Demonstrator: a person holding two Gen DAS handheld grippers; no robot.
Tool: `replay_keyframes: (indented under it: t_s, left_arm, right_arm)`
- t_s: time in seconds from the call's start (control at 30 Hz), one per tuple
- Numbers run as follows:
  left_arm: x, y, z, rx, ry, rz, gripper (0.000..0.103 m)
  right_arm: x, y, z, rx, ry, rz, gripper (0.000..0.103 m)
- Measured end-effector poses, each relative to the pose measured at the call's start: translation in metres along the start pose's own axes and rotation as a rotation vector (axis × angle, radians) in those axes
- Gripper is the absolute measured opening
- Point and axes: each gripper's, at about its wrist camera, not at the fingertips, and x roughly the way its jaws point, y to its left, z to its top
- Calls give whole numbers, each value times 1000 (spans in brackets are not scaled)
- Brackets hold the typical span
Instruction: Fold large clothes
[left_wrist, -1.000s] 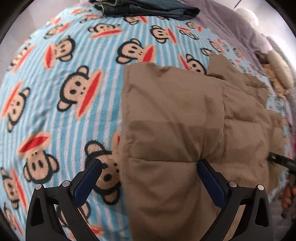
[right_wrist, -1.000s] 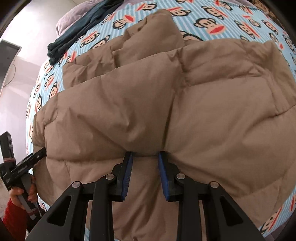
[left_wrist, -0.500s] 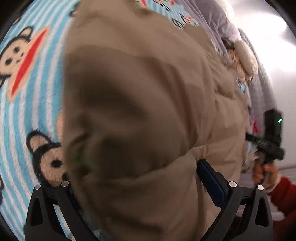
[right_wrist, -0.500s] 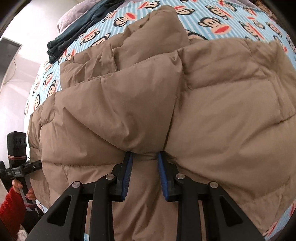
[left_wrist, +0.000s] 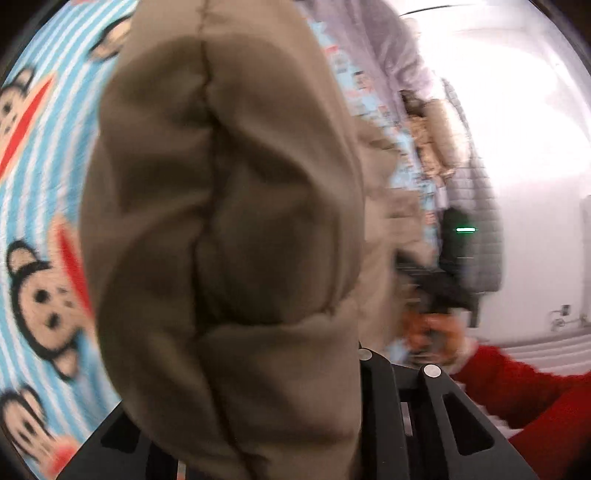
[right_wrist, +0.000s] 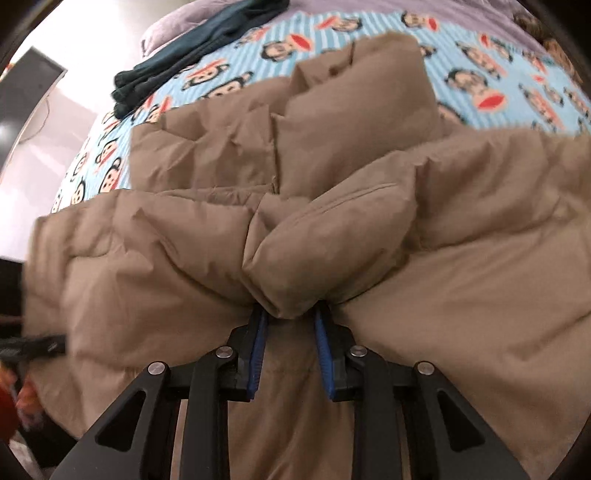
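Right wrist view shows the right gripper (right_wrist: 290, 332) clamped on a puffed fold of the tan padded jacket (right_wrist: 461, 258), the blue pads (right_wrist: 258, 354) pressing either side of the bunched fabric right at the fingertips. Ahead of this gripper the jacket spreads over a blue striped blanket with monkey faces (right_wrist: 332, 44), and beyond it, far off to the left, lies a dark folded garment (right_wrist: 192, 55). Low at the left edge of this view sits the blurred tip of the left gripper (right_wrist: 33, 347) against the jacket's edge.

Left wrist view is blurred; a thick bulge of the jacket (left_wrist: 221, 240) fills the space directly in front of the left gripper (left_wrist: 266, 435) and hides its fingertips. Its jaws are closing with the jacket between them. To its right, further off, a hand (left_wrist: 432, 332) in a red sleeve (left_wrist: 524, 398) holds the other gripper's black handle
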Motion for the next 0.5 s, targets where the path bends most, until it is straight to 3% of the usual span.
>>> replay_keyframes:
  t_s: [0.07, 0.13, 0.27, 0.4, 0.5]
  left_arm:
    - [-2, -33, 0, 7, -9, -31, 27]
    - [5, -75, 1, 43, -5, -16, 27]
    - [42, -159, -3, 96, 20, 85, 27]
    - [82, -213, -4, 93, 26, 211, 27]
    - [112, -241, -4, 110, 34, 289, 37]
  right_arm:
    - [3, -5, 0, 10, 5, 28, 28]
    - [4, -12, 0, 30, 8, 69, 28]
    - [4, -29, -2, 86, 7, 162, 26]
    - [4, -53, -6, 163, 11, 289, 22]
    - [5, -66, -5, 210, 44, 369, 21]
